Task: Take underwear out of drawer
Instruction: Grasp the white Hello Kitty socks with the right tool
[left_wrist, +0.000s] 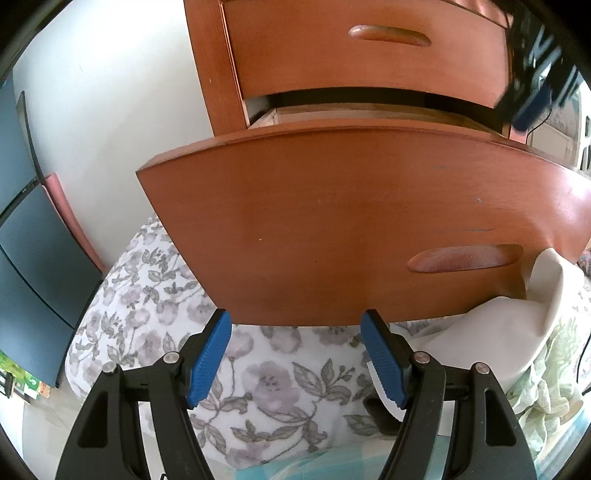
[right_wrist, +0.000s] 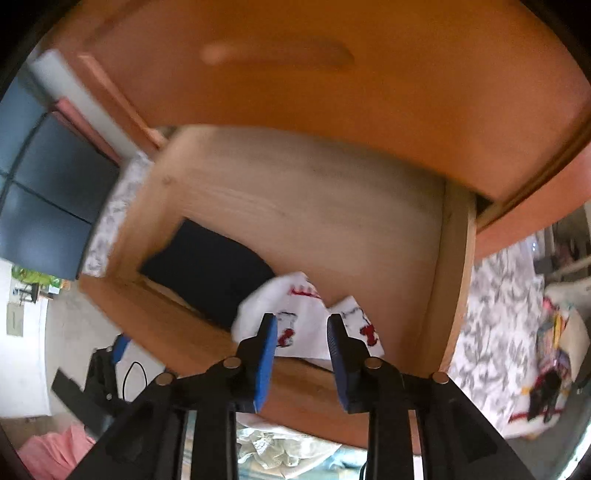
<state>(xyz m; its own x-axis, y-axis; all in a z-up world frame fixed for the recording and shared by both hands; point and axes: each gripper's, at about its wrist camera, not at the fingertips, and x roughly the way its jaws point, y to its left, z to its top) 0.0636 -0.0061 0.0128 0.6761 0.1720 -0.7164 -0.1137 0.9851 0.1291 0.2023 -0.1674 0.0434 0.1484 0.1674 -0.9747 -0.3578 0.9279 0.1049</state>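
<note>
The wooden drawer (left_wrist: 351, 221) stands pulled out of the reddish-brown chest. In the right wrist view I look down into the drawer (right_wrist: 295, 199). White underwear (right_wrist: 295, 299) with red and black print lies at its near edge, beside a dark navy garment (right_wrist: 207, 266). My right gripper (right_wrist: 302, 319) hangs just above the white underwear, open by a narrow gap, its pads not touching the cloth. My left gripper (left_wrist: 295, 317) sits low in front of the drawer's front panel, open with nothing between its fingers. The right gripper shows as a blurred black and blue shape (left_wrist: 528, 99) at the left wrist view's top right.
The upper drawer (left_wrist: 369, 55) is closed above the open one. Floral bedding (left_wrist: 258, 369) lies under the drawer front, with a cream cloth (left_wrist: 480, 332) to the right. A dark blue cabinet (left_wrist: 29, 258) stands at left. Loose clothes (right_wrist: 554, 350) lie on the bed at right.
</note>
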